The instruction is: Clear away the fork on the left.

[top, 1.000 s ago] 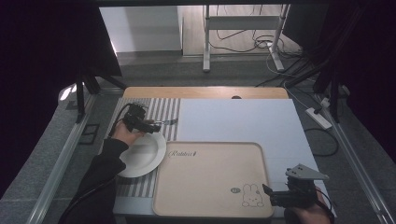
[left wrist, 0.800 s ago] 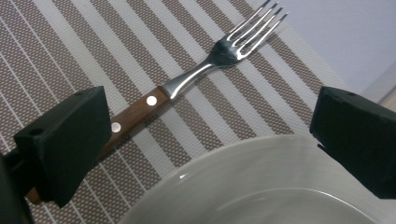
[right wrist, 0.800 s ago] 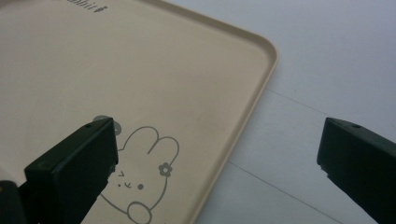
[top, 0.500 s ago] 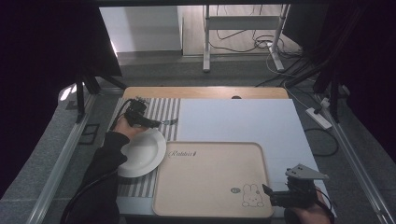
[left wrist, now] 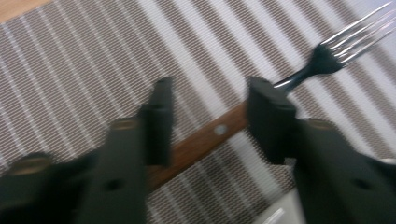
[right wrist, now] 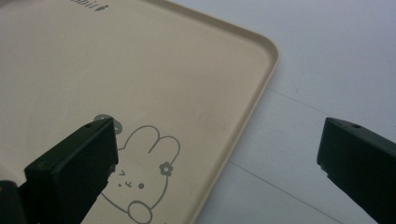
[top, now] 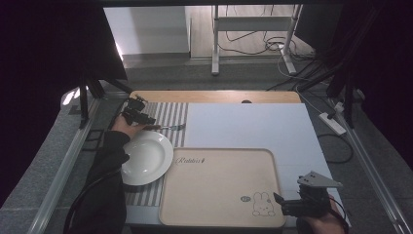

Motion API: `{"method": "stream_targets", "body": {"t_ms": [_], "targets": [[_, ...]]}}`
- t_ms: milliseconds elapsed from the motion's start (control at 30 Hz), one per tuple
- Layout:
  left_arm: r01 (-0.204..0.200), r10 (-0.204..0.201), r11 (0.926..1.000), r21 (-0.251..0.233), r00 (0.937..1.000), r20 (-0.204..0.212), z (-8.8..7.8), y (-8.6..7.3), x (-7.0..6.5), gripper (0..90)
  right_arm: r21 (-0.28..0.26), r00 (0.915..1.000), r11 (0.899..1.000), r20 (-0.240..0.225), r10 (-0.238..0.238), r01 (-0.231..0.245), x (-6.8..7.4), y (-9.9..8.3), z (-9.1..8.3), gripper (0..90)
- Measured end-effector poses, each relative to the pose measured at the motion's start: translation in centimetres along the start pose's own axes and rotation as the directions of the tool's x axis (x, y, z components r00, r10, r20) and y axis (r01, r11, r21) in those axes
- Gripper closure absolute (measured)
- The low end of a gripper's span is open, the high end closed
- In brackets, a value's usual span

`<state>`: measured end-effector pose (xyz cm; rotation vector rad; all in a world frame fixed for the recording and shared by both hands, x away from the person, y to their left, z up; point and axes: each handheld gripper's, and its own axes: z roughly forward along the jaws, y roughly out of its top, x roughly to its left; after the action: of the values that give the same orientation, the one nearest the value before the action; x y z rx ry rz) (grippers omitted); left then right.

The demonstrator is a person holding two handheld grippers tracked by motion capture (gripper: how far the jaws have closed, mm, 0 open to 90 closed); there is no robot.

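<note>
**Two hand-held grippers at a table, the left one around a fork**

Two grippers are seen in the high view, each carried by a hand that enters from the bottom edge. The left gripper (top: 146, 119) is held at the far left of the table, over a striped placemat (top: 168, 113). A fork (top: 168, 127) is laid on that mat, its tines pointed toward the white table surface (top: 243, 126), its handle end hidden under the gripper. A white plate (top: 145, 157) is set just nearer than the fork, on the same mat. A beige tray (top: 219, 187) printed with a rabbit is placed beside the plate. The right gripper (top: 280, 204) is held at the near right corner, just over the tray's edge, well apart from the fork.

In the left gripper view, the fork's wooden handle (left wrist: 205, 140) is seen lying across the gap between the two black jaws, with the metal tines (left wrist: 355, 37) beyond the right jaw. The jaws have just been closing around the handle; space is left on both sides between pads and wood, so the handle is not yet gripped. The picture is blurred.

In the right gripper view, the jaws are spread wide with nothing between them. The tray's rabbit print (right wrist: 144, 177) and rim are shown below, with the white table surface beside them.
</note>
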<state>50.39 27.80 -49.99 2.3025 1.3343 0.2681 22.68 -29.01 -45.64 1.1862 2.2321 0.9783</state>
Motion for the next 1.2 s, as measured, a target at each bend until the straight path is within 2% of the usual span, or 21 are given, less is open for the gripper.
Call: {"method": "stream_targets", "body": {"t_ms": [67, 133, 167, 233, 367, 567, 767, 900, 967, 1000, 1067, 1200], "targets": [[-0.002, 0.003, 0.9998, 0.022, 0.9998, -0.020, 0.1, 0.0, 0.4, 77.9, 0.000, 1.0000, 1.000, 0.000, -0.002, 0.002, 0.0, 0.0, 0.0, 0.0], [0.010, -0.009, 0.9989, 0.045, 0.9995, -0.030, 0.4, -0.1, 0.9, 88.7, 0.000, 1.0000, 1.000, -0.002, -0.003, 0.003, 0.0, 0.0, 0.0, 0.0], [0.014, -0.012, 0.9980, 0.061, 0.9994, -0.033, 0.6, -0.1, 1.1, 88.7, 0.000, 1.0000, 1.000, -0.001, -0.004, 0.004, 0.0, 0.0, 0.0, 0.0], [0.017, -0.011, 0.9960, 0.087, 0.9977, -0.067, 0.9, -0.3, 1.4, 88.7, 0.000, 1.0000, 1.000, -0.002, -0.004, 0.004, 0.0, 0.0, 0.0, 0.0], [0.032, -0.023, 0.9929, 0.114, 0.9962, -0.084, 1.0, -1.1, 2.0, 88.7, -0.002, 1.0000, 1.000, -0.003, -0.002, 0.002, 0.0, 0.0, 0.0, 0.0], [0.022, -0.015, 0.9876, 0.155, 0.9989, -0.045, 0.5, -2.1, 2.1, 88.8, 0.003, 1.0000, 1.000, -0.004, -0.008, 0.008, 0.1, 0.0, 0.0, 0.0], [-0.009, 0.006, 0.9800, 0.199, 0.9999, 0.014, 0.0, -2.6, 1.9, 88.7, 0.006, 0.9999, 1.000, -0.005, -0.015, 0.015, 0.1, 0.0, 0.1, 0.0], [-0.028, 0.023, 0.9759, 0.217, 0.9994, 0.026, -0.1, -2.7, 1.7, 88.8, 0.008, 0.9998, 1.000, -0.006, -0.018, 0.018, 0.2, 0.0, 0.1, 0.0], [-0.029, 0.023, 0.9756, 0.218, 0.9993, 0.031, -0.1, -2.6, 1.8, 88.8, 0.008, 0.9998, 1.000, -0.006, -0.018, 0.018, 0.1, 0.0, 0.1, 0.0], [-0.023, 0.016, 0.9781, 0.207, 0.9992, 0.035, -0.2, -2.6, 1.9, 88.8, 0.008, 0.9998, 1.000, -0.006, -0.017, 0.017, 0.1, 0.0, 0.1, 0.0], [0.003, -0.006, 0.9881, 0.154, 0.9997, 0.023, -0.8, -2.3, 2.2, 88.4, 0.007, 0.9999, 1.000, -0.007, -0.015, 0.015, 0.1, 0.0, 0.1, 0.0], [0.019, -0.023, 0.9950, 0.098, 0.9989, 0.042, -1.4, -1.5, 2.3, 65.1, 0.008, 0.9999, 1.000, -0.007, -0.015, 0.015, 0.1, 0.0, 0.1, 0.0]]}}
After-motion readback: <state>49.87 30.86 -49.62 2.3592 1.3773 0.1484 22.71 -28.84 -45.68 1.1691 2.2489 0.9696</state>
